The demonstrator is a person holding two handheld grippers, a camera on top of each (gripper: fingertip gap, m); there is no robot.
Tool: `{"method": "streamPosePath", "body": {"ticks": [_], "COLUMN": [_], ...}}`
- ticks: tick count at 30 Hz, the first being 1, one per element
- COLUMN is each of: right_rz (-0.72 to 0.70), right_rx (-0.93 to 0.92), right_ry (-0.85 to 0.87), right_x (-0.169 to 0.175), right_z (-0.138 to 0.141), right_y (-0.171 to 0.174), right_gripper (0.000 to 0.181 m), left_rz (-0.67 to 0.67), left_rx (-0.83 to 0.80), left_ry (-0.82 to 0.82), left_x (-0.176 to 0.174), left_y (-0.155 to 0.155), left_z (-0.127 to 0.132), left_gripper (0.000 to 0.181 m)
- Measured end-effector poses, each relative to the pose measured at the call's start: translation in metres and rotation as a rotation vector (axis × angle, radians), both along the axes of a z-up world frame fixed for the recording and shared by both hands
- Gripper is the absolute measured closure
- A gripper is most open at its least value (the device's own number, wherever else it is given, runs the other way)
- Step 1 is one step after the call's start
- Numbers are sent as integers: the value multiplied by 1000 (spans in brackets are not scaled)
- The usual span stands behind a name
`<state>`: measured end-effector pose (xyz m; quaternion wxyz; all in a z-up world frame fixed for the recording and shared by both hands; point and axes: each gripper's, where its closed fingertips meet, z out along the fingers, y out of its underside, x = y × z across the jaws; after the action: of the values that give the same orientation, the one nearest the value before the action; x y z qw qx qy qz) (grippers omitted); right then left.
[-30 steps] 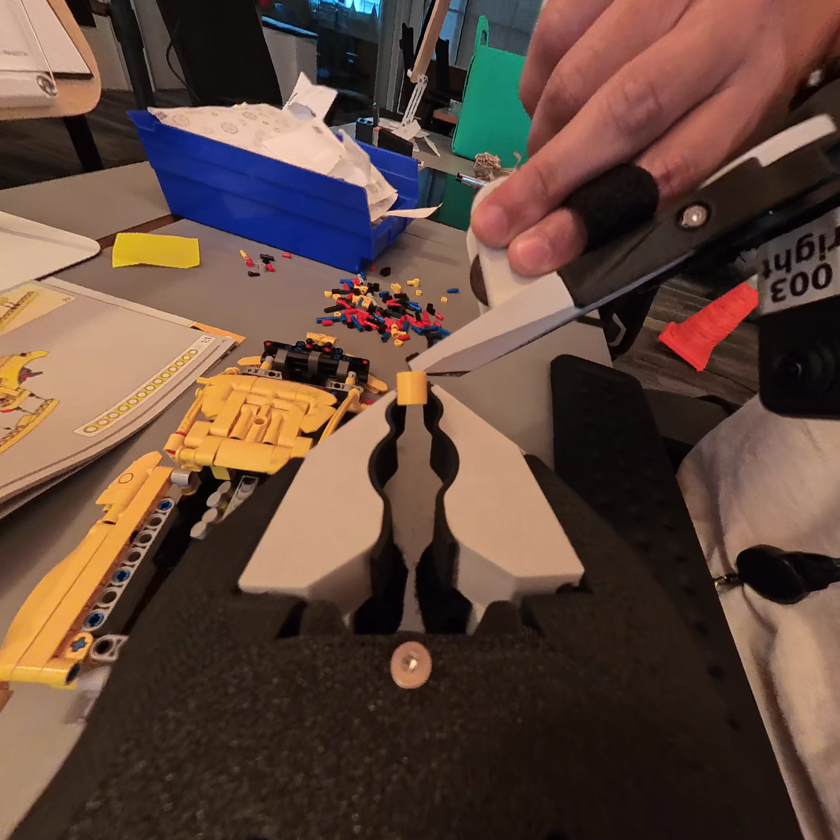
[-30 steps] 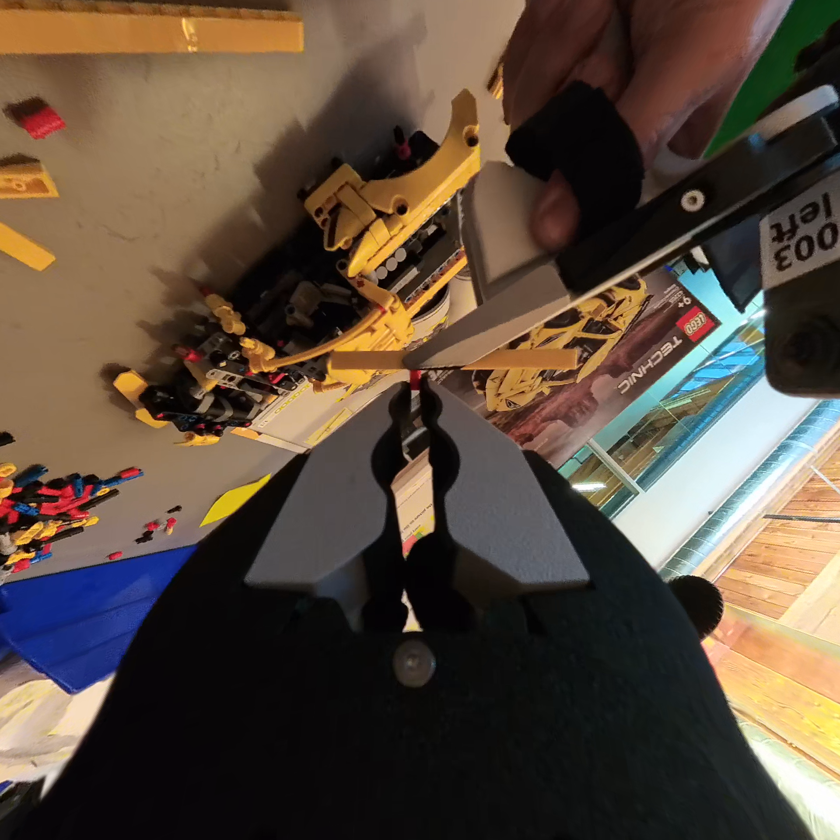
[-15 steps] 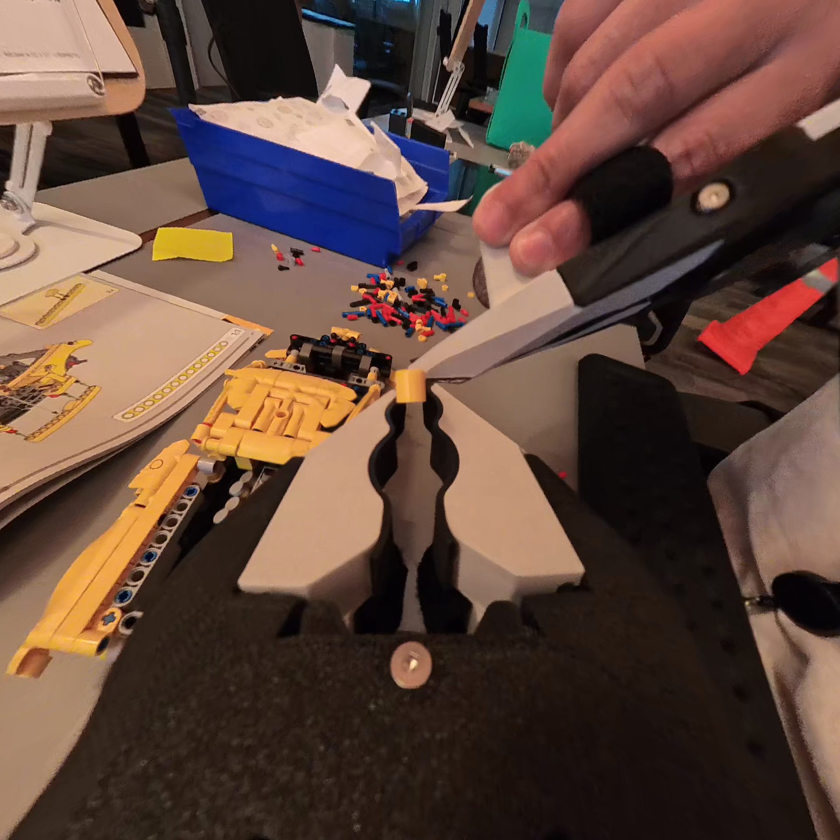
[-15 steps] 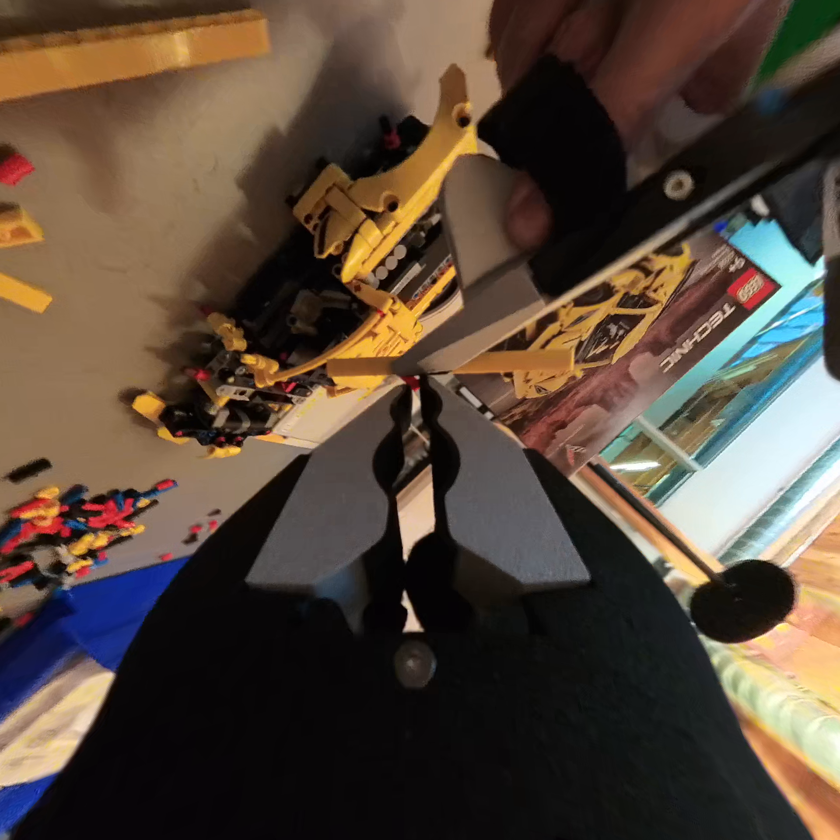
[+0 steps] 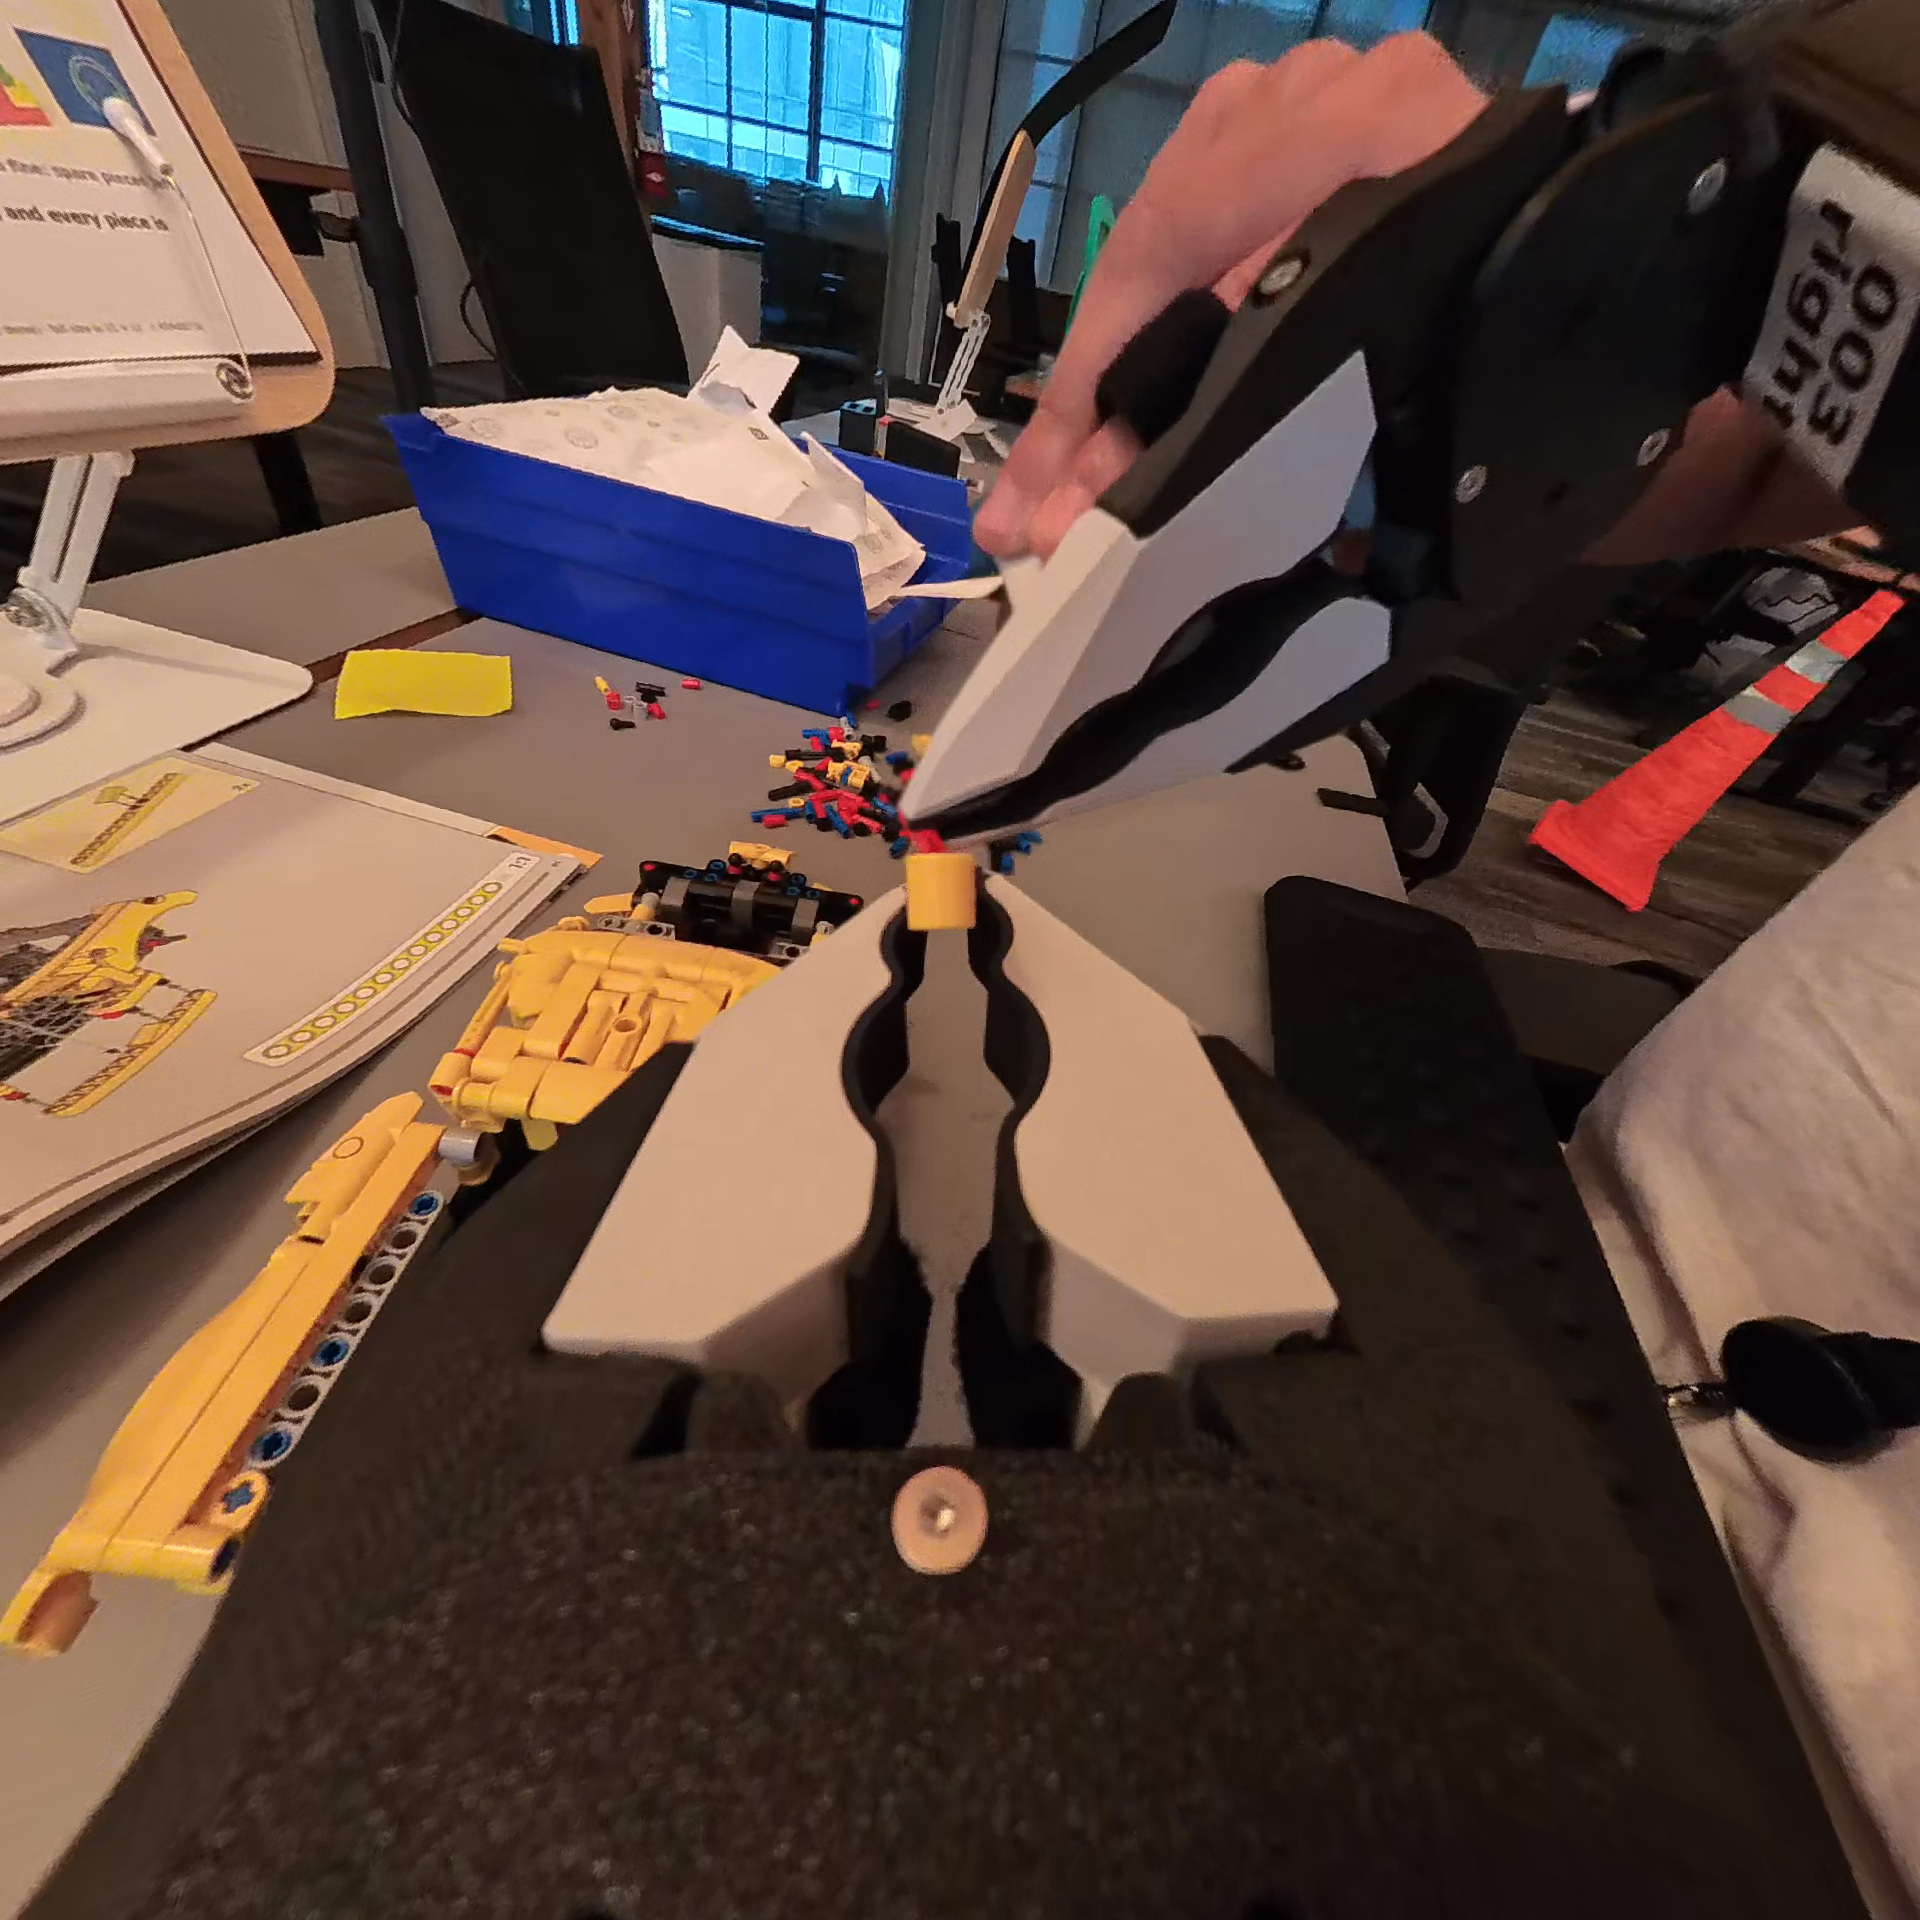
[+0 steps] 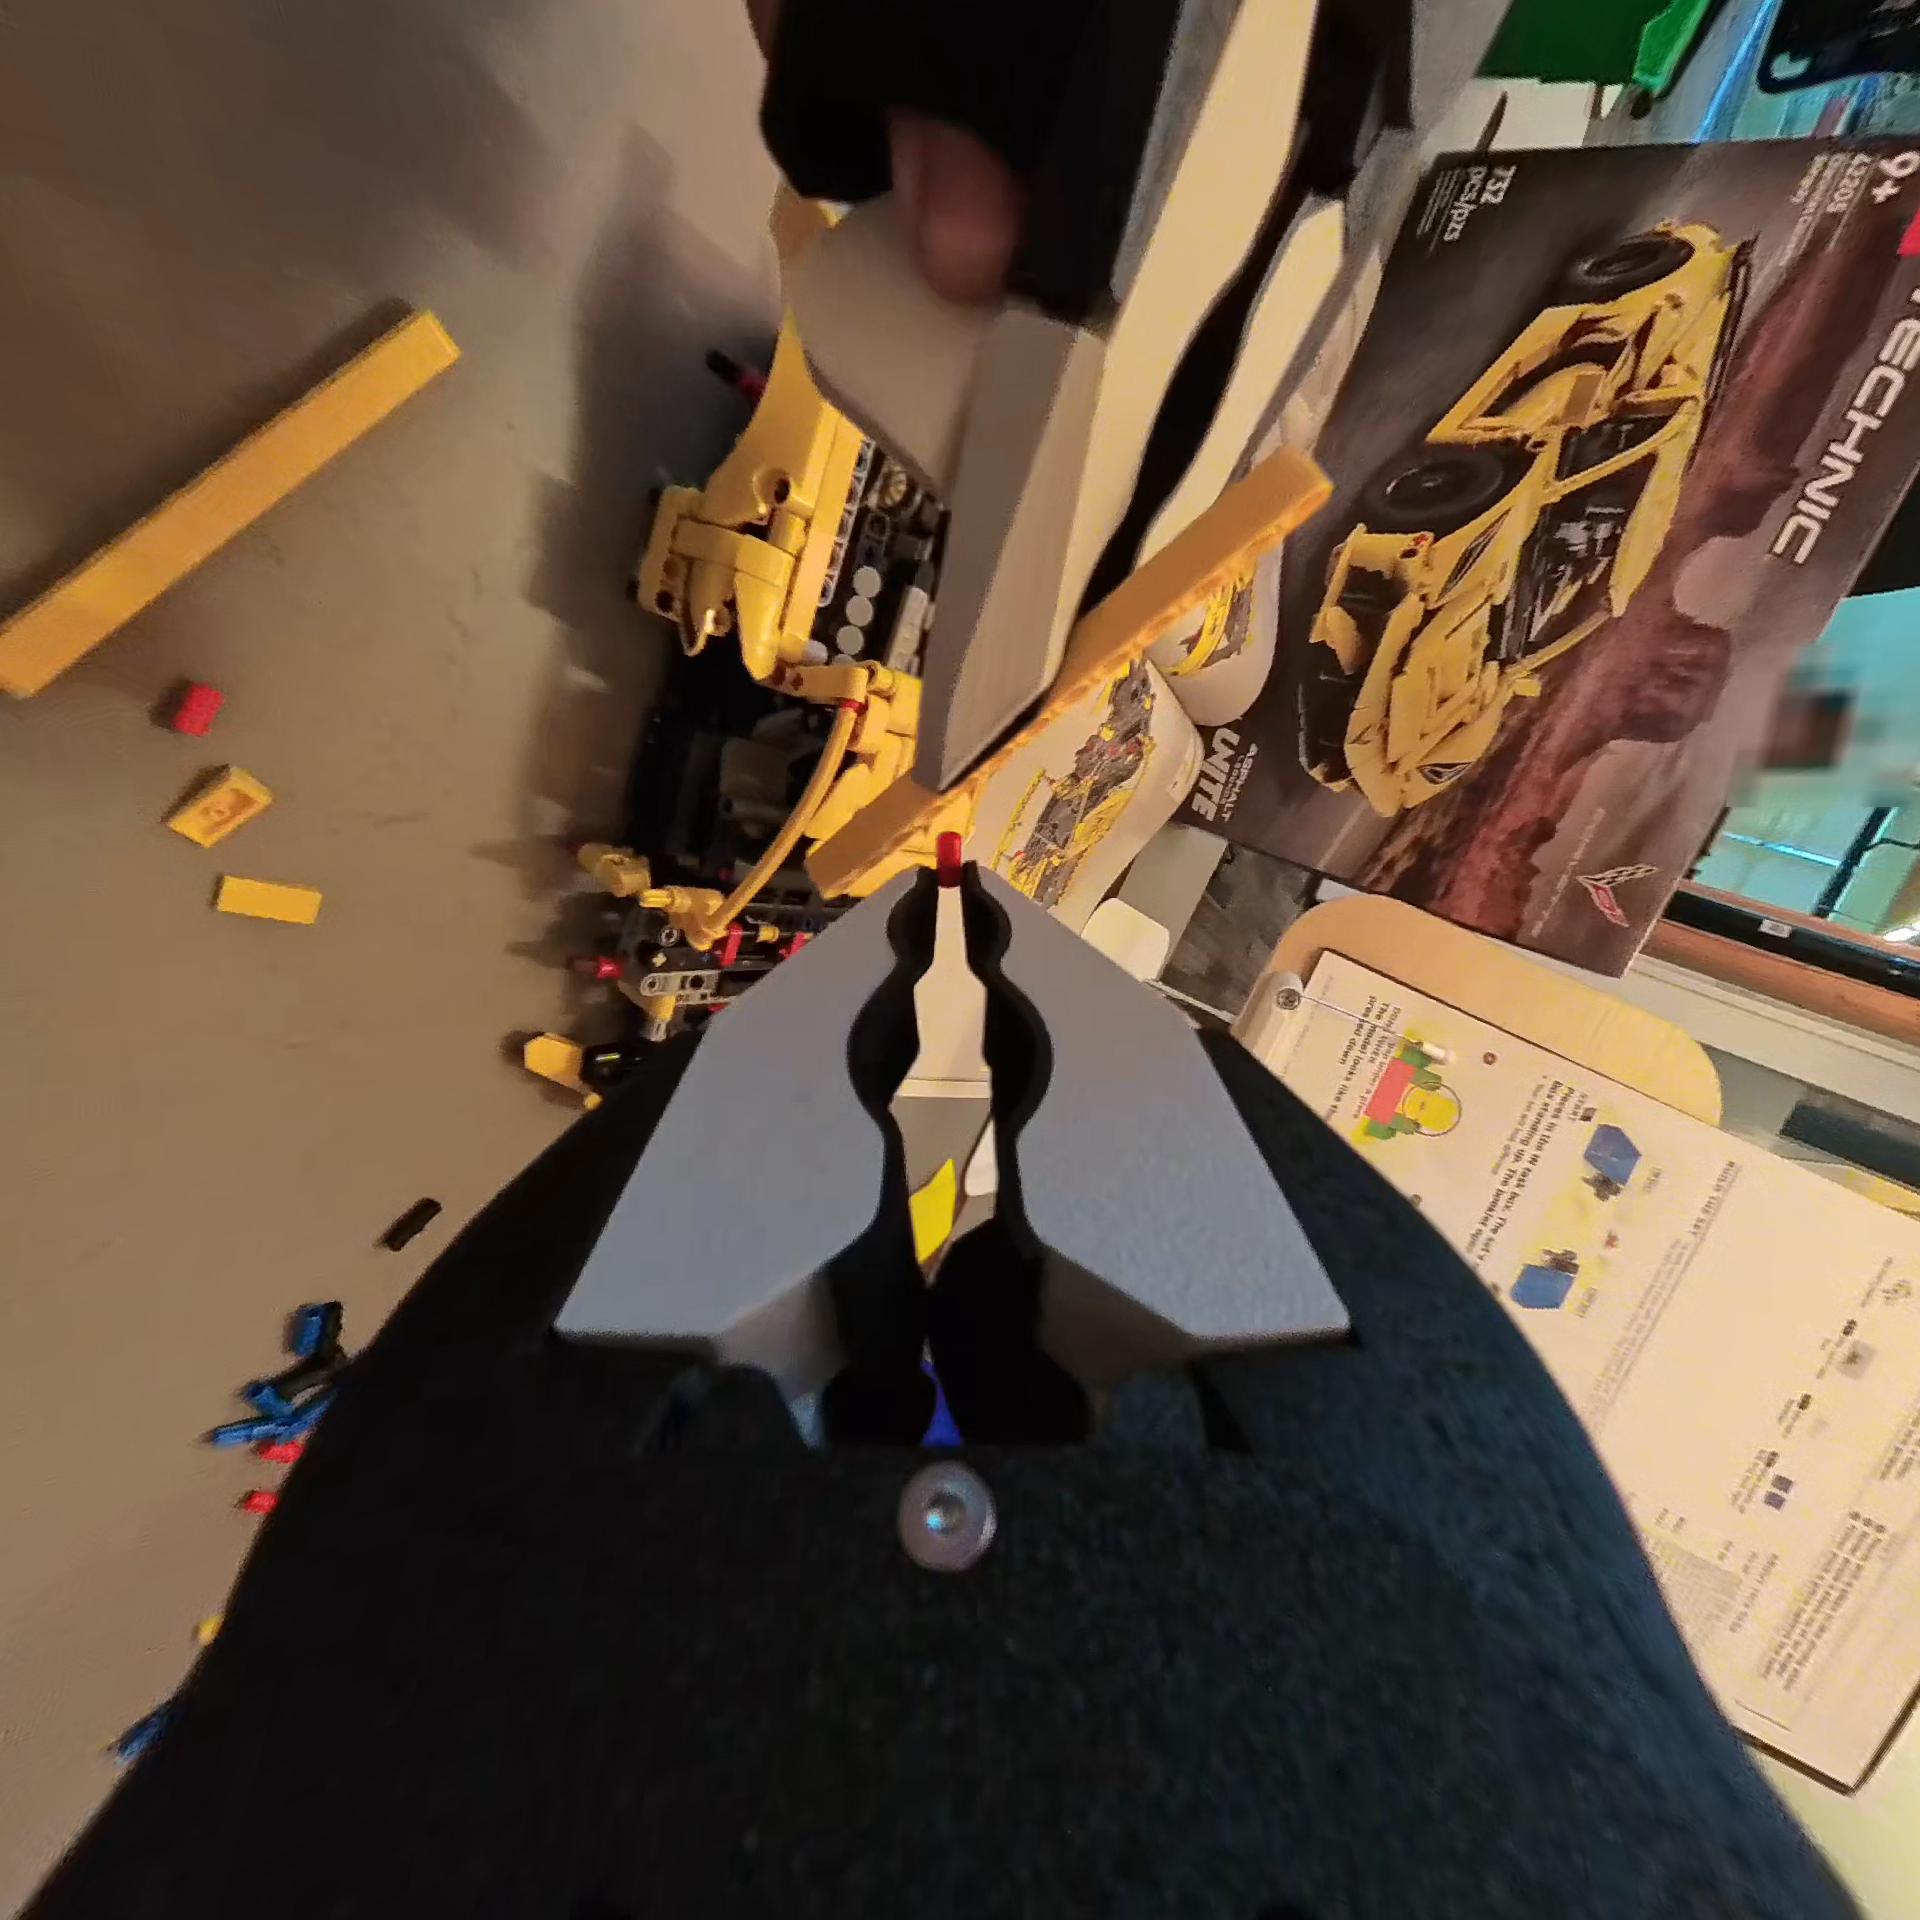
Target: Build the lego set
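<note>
My left gripper [image 5: 940, 906] is shut on a long yellow beam [image 5: 940, 883], seen end-on at its tips. In the right wrist view the beam [image 6: 1174, 571] runs slanted between the left gripper's fingers [image 6: 997, 582]. My right gripper [image 6: 948, 883] is shut on a small red pin [image 6: 948, 854], whose tip is at the beam's lower end. In the left wrist view the right gripper [image 5: 920, 826] comes down from the upper right, with the red pin [image 5: 920, 840] just above the beam's end. The partly built yellow car [image 5: 613, 1008] lies on the table below; it also shows in the right wrist view [image 6: 779, 561].
A yellow side panel assembly [image 5: 208, 1392] lies at the left. An open instruction booklet [image 5: 260, 966], a pile of small pins [image 5: 831, 784] and a blue bin [image 5: 644, 561] of paper bags sit behind. The set's box [image 6: 1558, 499], a loose yellow beam [image 6: 218, 509] and small yellow pieces [image 6: 265, 899] are nearby. The tips of both grippers are at nearly the same place.
My right gripper has swung up and now points down at the beam's end. The beam has turned from level to slanted in the right wrist view. Both grippers stay shut.
</note>
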<state>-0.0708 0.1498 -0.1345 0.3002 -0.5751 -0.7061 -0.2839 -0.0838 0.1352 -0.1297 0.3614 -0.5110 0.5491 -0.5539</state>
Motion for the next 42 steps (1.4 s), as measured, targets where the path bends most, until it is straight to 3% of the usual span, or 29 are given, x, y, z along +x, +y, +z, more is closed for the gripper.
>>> {"method": "streamPosePath", "body": {"ticks": [2, 4, 8, 12, 14, 17, 24, 36, 42], "right_rz": [-37, -134, -615, -1050, -1280, -1479, -1583, -1573, -1560], "right_rx": [-85, -295, -988, -1335, -1409, -1412, -1385, -1359, -1351], "right_ry": [74, 213, 292, 97, -99, -255, -416, -401, -394], "right_x": [2, 10, 81, 145, 174, 198, 224, 230, 231], "right_z": [-6, -20, -82, -100, -97, -105, -112, -119, -119], "right_y": [-7, -23, -92, -157, -192, -219, -237, -230, -229], "right_gripper": [178, 179, 178, 178, 178, 178, 178, 177, 168], "left_rz": [10, 22, 23, 24, 29, 31, 29, 26, 25], "left_rx": [17, 37, 44, 52, 55, 48, 65, 75, 79], "left_ry": [22, 45, 79, 74, 76, 75, 91, 108, 111], "left_x": [1, 1, 3, 3, 3, 2, 4, 5, 5], "left_y": [2, 3, 3, 2, 3, 4, 2, 2, 1], "left_z": [-4, -9, -16, -15, -15, -15, -19, -23, -23], "left_gripper": [174, 174, 174, 174, 174, 174, 174, 174, 174]}}
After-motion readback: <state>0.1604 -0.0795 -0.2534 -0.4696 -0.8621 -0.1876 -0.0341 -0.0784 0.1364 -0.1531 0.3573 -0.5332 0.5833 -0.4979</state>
